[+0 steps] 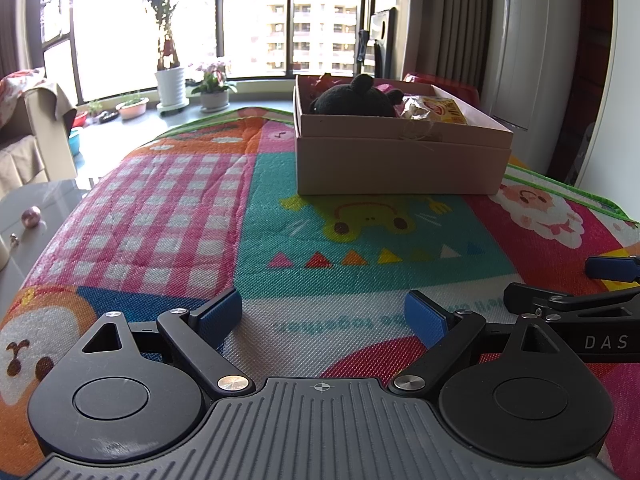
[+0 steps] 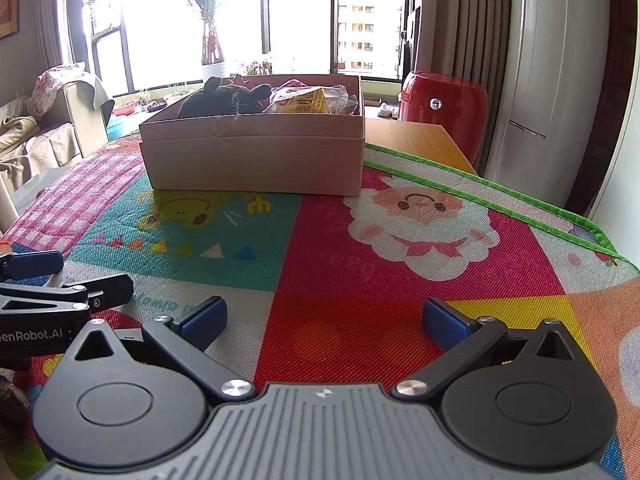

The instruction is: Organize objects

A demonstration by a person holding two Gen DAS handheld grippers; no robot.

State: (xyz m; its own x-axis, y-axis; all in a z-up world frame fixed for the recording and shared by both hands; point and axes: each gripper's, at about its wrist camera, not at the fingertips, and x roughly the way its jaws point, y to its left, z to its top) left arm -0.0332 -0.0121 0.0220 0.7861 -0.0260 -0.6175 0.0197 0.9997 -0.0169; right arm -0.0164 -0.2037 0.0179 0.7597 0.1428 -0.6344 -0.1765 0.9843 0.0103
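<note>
On the desk, over a bright cartoon-printed mat (image 1: 248, 184), the left tongs (image 1: 323, 314) and right tongs (image 2: 325, 317) rest low side by side, both spread wide with nothing between their blue pads. Ahead, well apart from them, stands an open cardboard box (image 2: 256, 156) holding a black plush toy (image 1: 352, 98) beside a yellow snack packet (image 2: 302, 103).

Light: bright daylight through dark-framed windows (image 1: 256, 32) | outside: apartment blocks | sill: potted plants (image 1: 172, 80) | left: draped armchair (image 2: 76, 116) | right: grey curtains (image 2: 476, 20), white cabinet (image 2: 532, 72), red stool (image 2: 444, 108) | surface (image 2: 412, 140): wooden, under colourful cartoon mat (image 2: 400, 272)
</note>
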